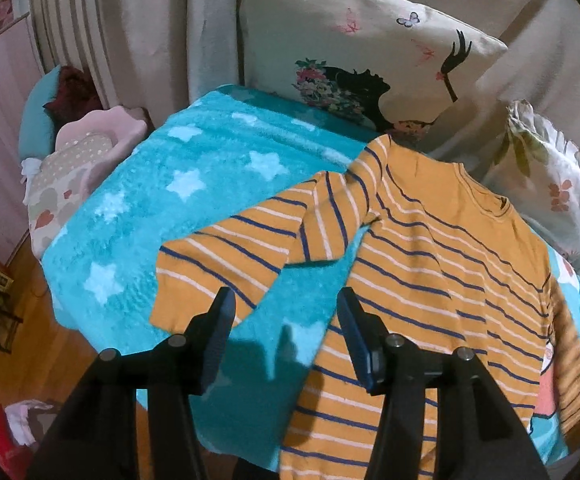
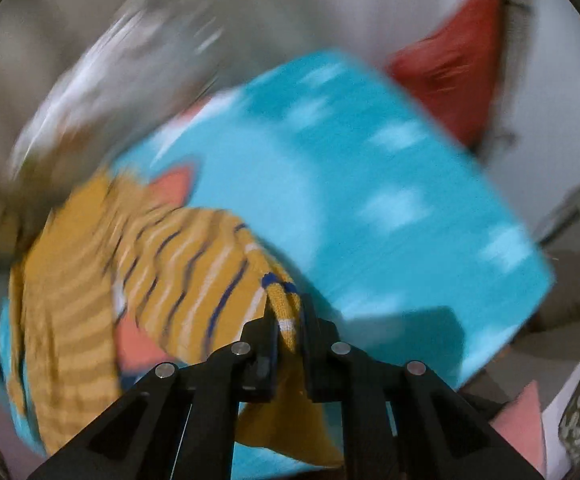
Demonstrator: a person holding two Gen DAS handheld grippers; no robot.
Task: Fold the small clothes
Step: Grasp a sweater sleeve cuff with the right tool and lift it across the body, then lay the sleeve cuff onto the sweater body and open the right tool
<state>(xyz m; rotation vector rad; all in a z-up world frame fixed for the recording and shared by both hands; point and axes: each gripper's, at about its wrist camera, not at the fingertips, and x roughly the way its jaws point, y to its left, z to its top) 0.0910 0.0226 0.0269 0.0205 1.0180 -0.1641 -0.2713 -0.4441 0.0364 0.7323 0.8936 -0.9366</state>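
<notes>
1. Mustard-yellow striped sweater [image 1: 430, 264] lay spread on the turquoise star blanket [image 1: 137, 208], filling the right half of the left wrist frame.
2. The left gripper [image 1: 285, 320] hung at lower centre, jaws apart, holding nothing.
3. The right gripper [image 2: 285, 316] sat at lower centre of its blurred frame, jaws clamped on a sweater fold.

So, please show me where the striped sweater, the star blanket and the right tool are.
striped sweater [image 1: 430, 264]: left wrist view, on its chest.
star blanket [image 1: 161, 200]: left wrist view, bare part.
right tool [image 2: 287, 316]: right wrist view, between its fingertips.

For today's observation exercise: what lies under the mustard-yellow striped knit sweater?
The mustard-yellow striped knit sweater lies on a fluffy turquoise blanket with pale stars. Whatever is beneath the blanket is covered.
</notes>
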